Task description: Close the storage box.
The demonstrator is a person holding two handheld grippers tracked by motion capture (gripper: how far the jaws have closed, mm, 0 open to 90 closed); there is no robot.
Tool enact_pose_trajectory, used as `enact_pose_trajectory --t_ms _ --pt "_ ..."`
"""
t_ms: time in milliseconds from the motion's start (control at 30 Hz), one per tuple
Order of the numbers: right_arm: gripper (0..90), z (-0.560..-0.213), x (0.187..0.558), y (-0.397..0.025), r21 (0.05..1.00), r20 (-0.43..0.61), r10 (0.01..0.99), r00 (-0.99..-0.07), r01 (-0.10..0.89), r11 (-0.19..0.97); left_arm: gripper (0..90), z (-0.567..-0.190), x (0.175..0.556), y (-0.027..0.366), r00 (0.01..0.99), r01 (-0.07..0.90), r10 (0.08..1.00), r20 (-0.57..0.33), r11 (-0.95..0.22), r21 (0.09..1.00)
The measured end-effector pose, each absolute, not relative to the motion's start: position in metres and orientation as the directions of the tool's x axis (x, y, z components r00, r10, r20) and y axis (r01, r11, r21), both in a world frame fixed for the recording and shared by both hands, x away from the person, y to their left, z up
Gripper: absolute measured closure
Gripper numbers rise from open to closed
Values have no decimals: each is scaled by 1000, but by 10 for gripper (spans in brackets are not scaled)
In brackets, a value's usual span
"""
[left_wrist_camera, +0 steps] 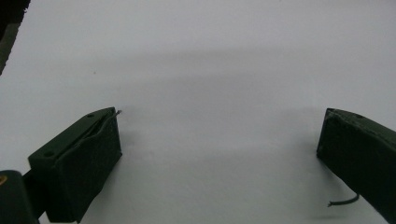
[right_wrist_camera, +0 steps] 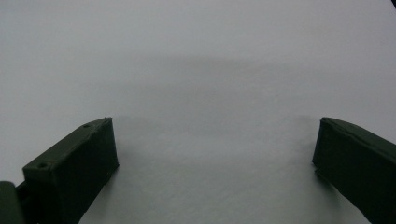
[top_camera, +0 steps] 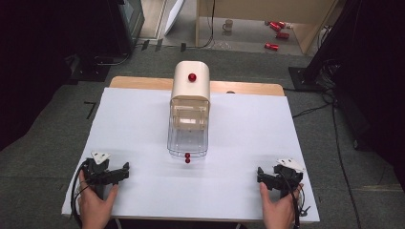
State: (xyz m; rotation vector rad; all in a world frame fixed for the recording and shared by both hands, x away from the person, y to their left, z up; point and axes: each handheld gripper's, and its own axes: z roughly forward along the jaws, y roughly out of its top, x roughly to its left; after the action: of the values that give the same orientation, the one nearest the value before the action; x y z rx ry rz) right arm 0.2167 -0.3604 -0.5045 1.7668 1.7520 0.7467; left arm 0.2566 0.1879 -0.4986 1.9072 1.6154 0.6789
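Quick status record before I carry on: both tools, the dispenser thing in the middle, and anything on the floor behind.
left tool: open, holds nothing, near left table corner
right tool: open, holds nothing, near right corner
cream container: table centre, red knob on top
clear drawer: pulled out toward the person, small red handle
table: white sheet
floor behind: mug, red cans

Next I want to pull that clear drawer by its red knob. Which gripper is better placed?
Marginally left, though nearly even. The left gripper is open with its tips toward the red knob of the clear drawer; the right gripper, also open, sits slightly farther off.
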Motion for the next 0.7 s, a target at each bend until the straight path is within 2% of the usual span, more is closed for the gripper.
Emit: enact_pose_trajectory --t_ms 333,367,400,467,633,700 --pt "2 -504 216 -359 715 12 1000 23 698 -25 0 -498 257 188 153 714 988 29 -131 688" --pt "10 -504 214 -357 714 14 999 39 699 -37 0 -498 257 188 153 714 988 30 -131 688" --pt "57 -502 211 -354 715 11 999 44 698 -39 0 -498 257 188 153 714 988 30 -131 688" --pt "68 -499 208 -349 710 27 997 66 701 -66 0 -498 257 188 153 714 988 30 -131 688" --pt "68 -491 205 -337 734 26 999 25 678 -37 0 -498 257 188 153 714 988 30 -132 687" --pt "107 -484 203 -328 744 41 999 1 667 -31 0 -498 257 188 153 714 988 30 -132 687"
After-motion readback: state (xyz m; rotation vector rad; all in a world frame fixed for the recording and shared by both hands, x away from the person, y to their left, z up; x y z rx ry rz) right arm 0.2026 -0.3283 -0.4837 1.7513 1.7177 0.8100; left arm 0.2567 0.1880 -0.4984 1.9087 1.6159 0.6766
